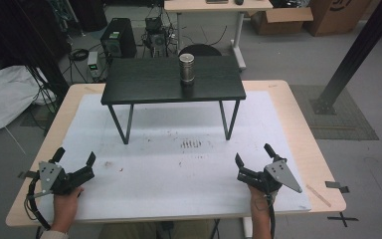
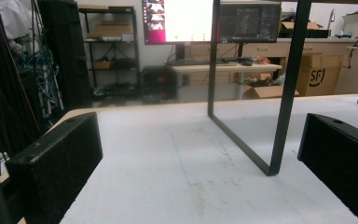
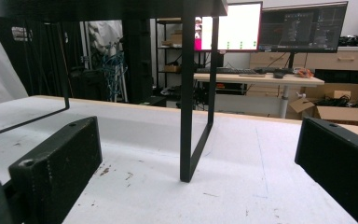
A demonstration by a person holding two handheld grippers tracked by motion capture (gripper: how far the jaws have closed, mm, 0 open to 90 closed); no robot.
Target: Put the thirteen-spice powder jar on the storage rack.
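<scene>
One metal can (image 1: 187,68): ribbed, upright on black stand (image 1: 144,84) | both tongs agape, empty

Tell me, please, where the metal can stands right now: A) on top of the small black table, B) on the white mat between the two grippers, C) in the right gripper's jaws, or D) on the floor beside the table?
A: the metal can stands upright on the small black table, far from the left gripper and the right gripper, both open and holding nothing.

Grey floor (image 1: 298,55); desk (image 3: 256,78) with monitors (image 3: 303,25); shelving (image 2: 109,46); cardboard boxes (image 1: 283,20).
</scene>
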